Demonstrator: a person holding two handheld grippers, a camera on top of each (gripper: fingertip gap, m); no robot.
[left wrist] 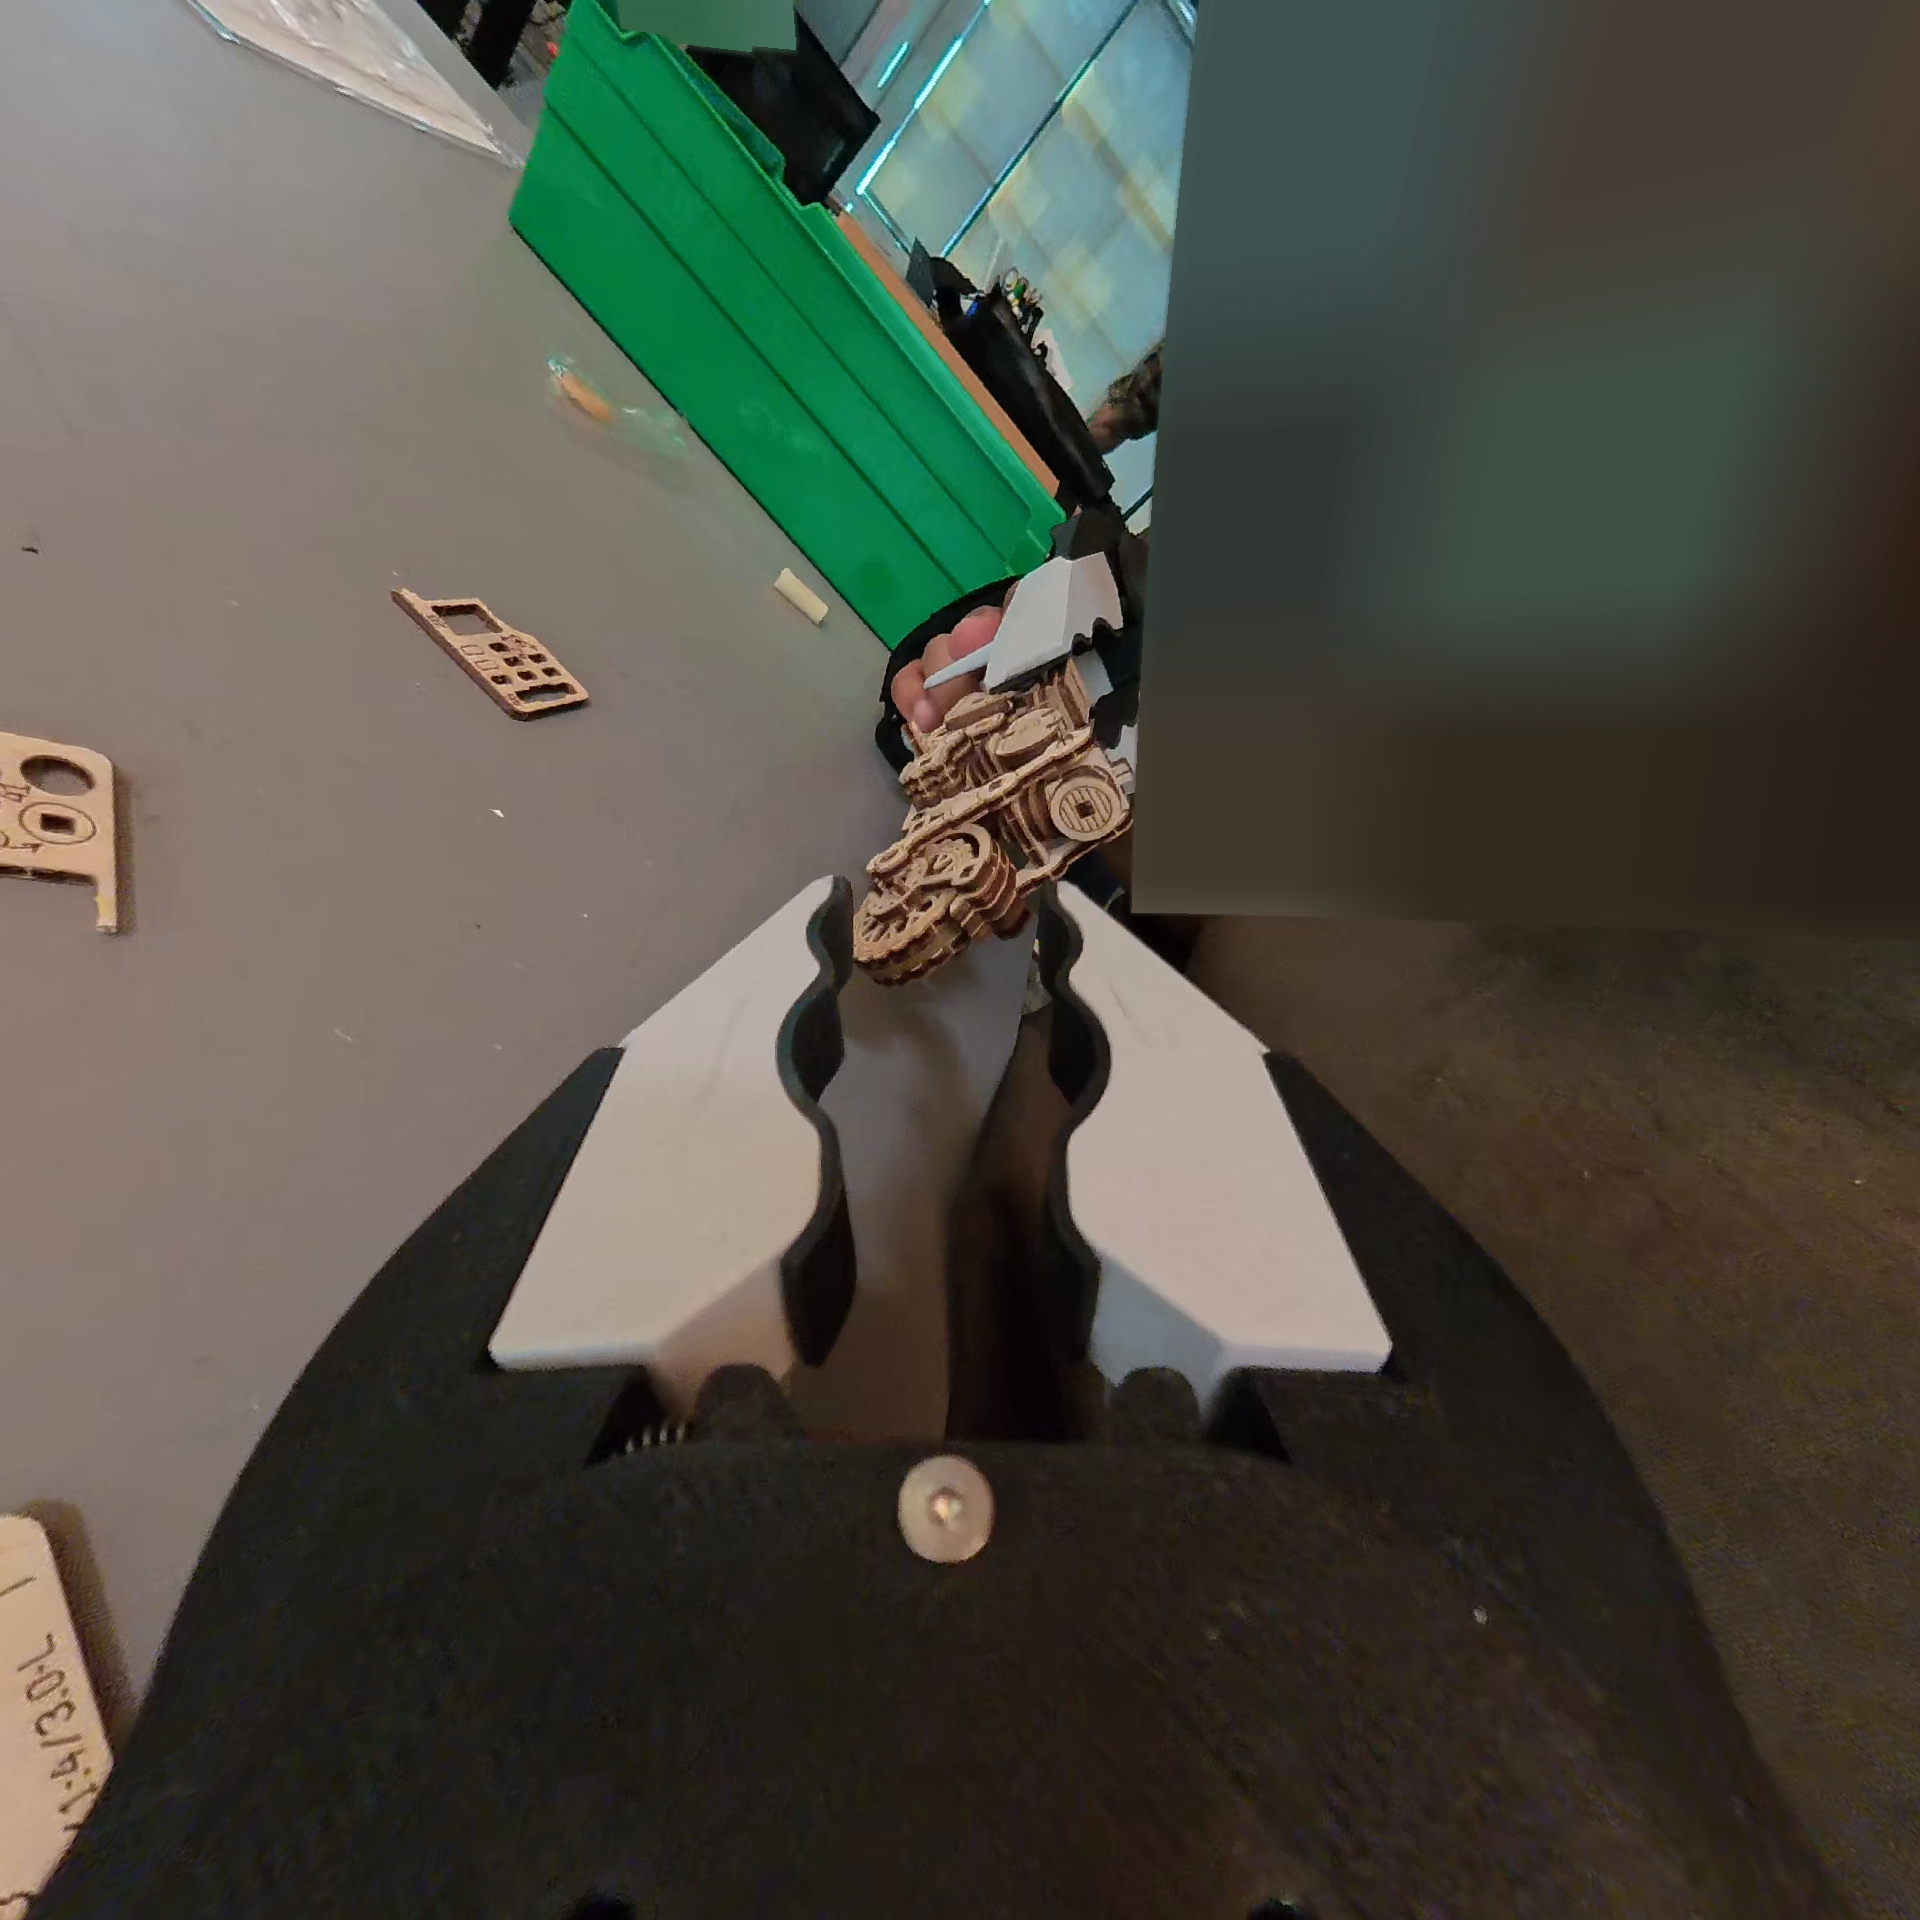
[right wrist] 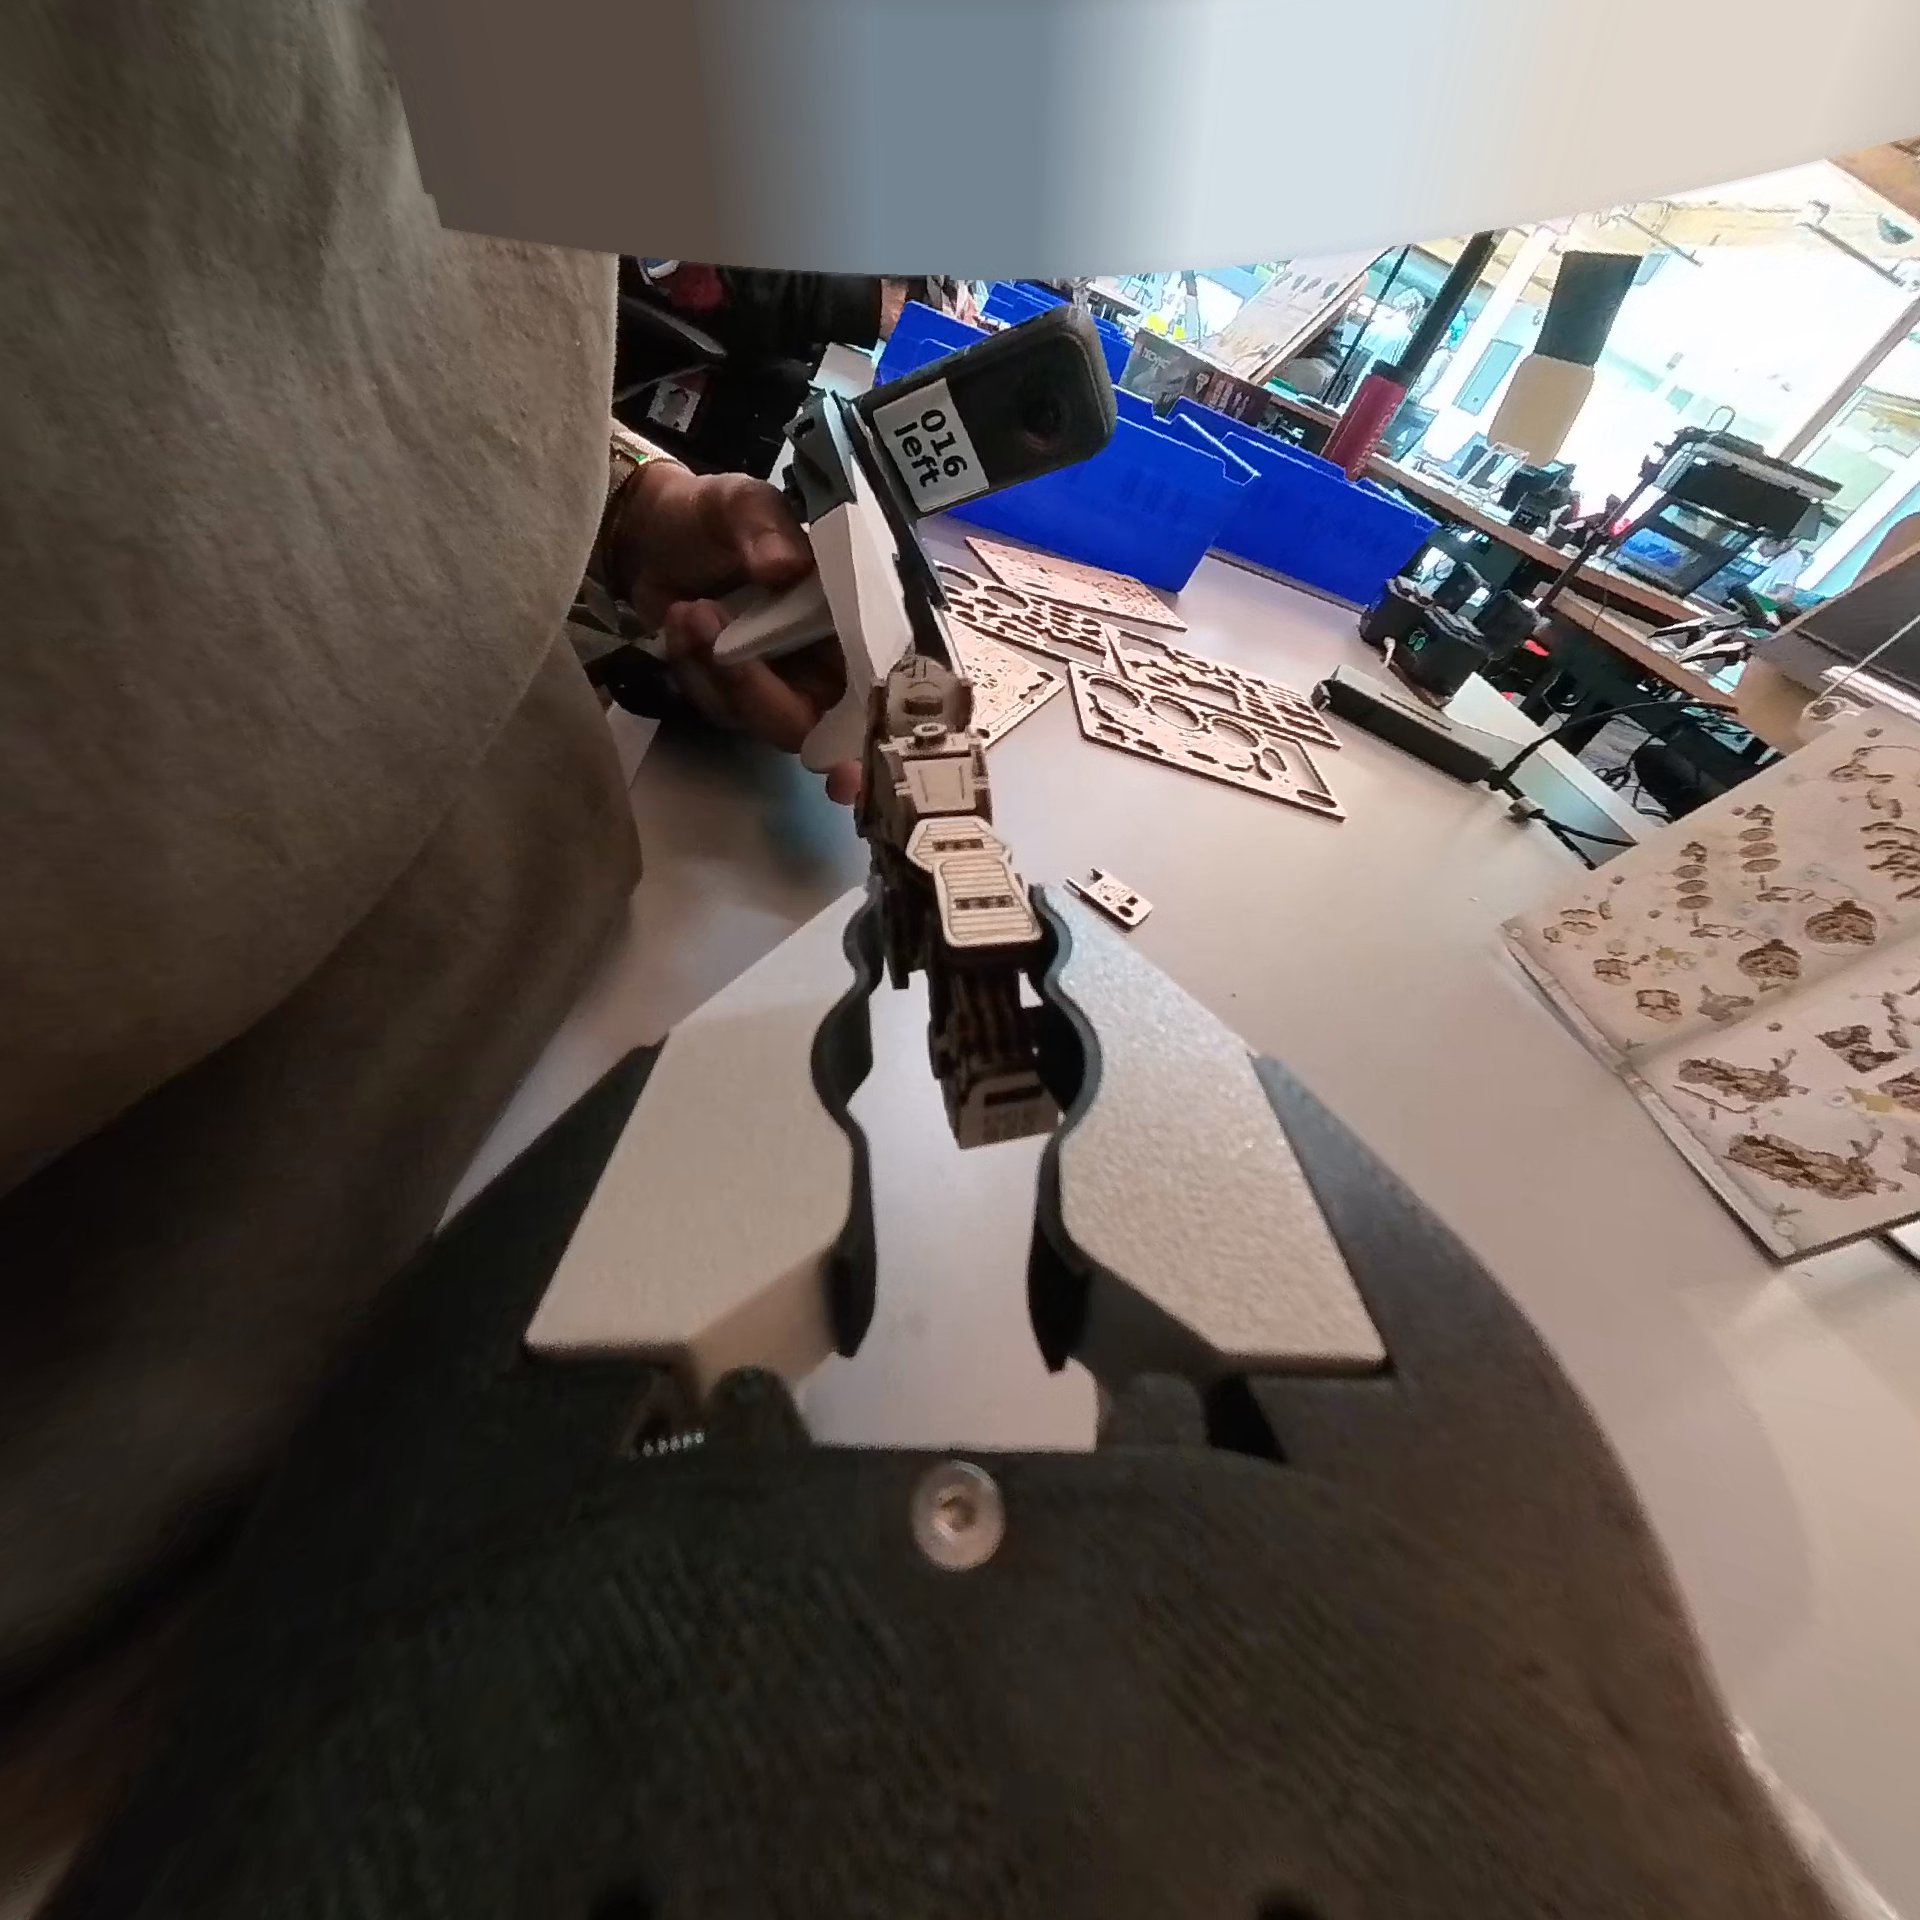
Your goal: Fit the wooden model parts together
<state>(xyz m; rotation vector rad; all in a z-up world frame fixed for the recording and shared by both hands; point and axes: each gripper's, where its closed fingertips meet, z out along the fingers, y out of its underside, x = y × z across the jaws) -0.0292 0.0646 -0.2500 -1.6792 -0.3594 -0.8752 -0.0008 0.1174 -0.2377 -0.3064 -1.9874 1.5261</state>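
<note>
A small wooden vehicle model (left wrist: 987, 821) with wheels and gears is held in the air between both grippers. My left gripper (left wrist: 940, 909) is closed around its wheel end; the model touches both fingertips. In the left wrist view the right gripper (left wrist: 1039, 634) and a hand sit at the model's far end. In the right wrist view the model (right wrist: 971, 935) stands lengthwise between the fingers of my right gripper (right wrist: 956, 935), which is shut on it. The left gripper (right wrist: 862, 623), with its camera, meets the model's far end there.
The grey table (left wrist: 312, 416) bears a green bin (left wrist: 779, 343), loose wooden pieces (left wrist: 488, 655) (left wrist: 62, 821), punched-out wooden sheets (right wrist: 1195, 717), a small part (right wrist: 1110, 896) and an open instruction booklet (right wrist: 1766, 987). Blue bins (right wrist: 1195, 488) stand behind. The person's torso (right wrist: 260, 623) is close on the left. My hands' fingertips stand some 7 cm from each other.
</note>
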